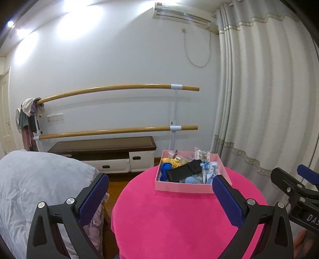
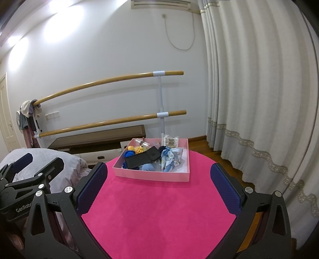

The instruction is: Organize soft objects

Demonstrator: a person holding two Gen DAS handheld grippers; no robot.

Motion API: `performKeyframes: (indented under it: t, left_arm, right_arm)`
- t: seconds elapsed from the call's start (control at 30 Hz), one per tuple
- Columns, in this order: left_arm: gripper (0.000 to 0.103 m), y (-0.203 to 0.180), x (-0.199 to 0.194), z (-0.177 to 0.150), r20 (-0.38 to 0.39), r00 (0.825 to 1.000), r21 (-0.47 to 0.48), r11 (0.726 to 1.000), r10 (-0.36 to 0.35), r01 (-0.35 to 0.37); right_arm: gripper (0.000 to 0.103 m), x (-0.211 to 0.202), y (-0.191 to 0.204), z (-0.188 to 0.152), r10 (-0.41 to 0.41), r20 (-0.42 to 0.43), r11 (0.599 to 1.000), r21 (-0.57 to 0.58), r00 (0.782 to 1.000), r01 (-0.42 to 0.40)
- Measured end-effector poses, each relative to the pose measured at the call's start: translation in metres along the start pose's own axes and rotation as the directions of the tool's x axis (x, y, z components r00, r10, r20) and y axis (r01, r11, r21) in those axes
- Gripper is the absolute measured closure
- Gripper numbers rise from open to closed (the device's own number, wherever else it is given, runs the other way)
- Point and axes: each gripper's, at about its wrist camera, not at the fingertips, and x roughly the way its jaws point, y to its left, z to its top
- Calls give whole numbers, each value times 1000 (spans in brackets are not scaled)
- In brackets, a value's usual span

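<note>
Ahead of both tongs the pink tabletop [image 2: 159,209] lies bare up to the pink box [image 2: 153,175], so there is free passage forward between the spread fingers. The box wall stands across the far end, with a black pouch [image 2: 142,158] lying on top of the soft things inside. Left of the left tongs [image 1: 160,191] a grey pillow [image 1: 39,183] crowds the table edge. Right of the right tongs [image 2: 159,181] the curtain [image 2: 259,99] hangs close.

We see two wooden bars [image 1: 119,88] on a white wall, clothes [image 1: 30,117] draped at their left end, a low cabinet [image 1: 103,151] beneath, pale curtains [image 1: 269,99], and an air conditioner [image 1: 181,15].
</note>
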Motion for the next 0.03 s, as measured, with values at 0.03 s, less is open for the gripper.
performKeyframes:
  t: [0.03]
  left_arm:
    - [0,0,1,-1,1,1000,2,1000,0,0]
  right_arm:
    - [0,0,0,0,1,0,1000,1,1000,-1]
